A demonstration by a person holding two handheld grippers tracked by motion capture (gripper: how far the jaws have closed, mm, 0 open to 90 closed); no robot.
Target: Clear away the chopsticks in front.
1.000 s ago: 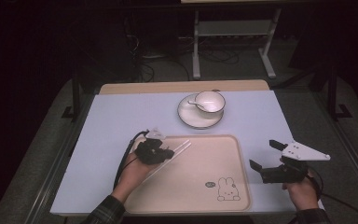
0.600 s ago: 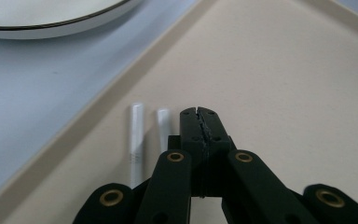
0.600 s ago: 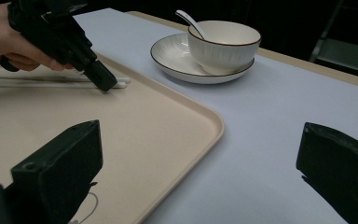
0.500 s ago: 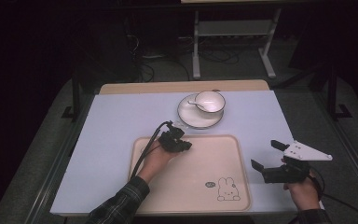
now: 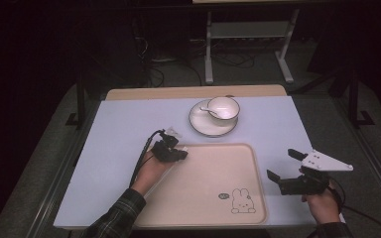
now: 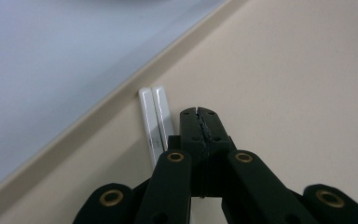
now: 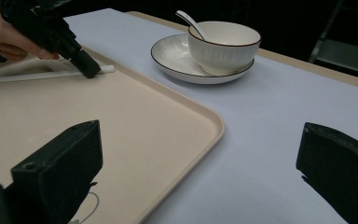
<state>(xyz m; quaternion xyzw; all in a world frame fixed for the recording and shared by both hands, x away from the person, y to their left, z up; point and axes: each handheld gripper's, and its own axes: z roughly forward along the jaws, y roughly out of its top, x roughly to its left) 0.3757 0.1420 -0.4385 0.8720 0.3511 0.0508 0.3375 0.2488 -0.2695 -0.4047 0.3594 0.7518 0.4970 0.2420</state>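
Pale table, beige tray [image 5: 213, 198] w/ rabbit print. My left claw [image 6: 199, 122] is pinched together, empty, resting on tray; white chopsticks [image 6: 156, 119] lie just beside its tip, along the rim—prob parked there. Right claw [image 5: 284, 165] gapes wide, idle beside tray.

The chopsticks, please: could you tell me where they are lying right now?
In the left gripper view the chopsticks lie flat on the tray, close along its raised edge, just left of the shut left tongs.
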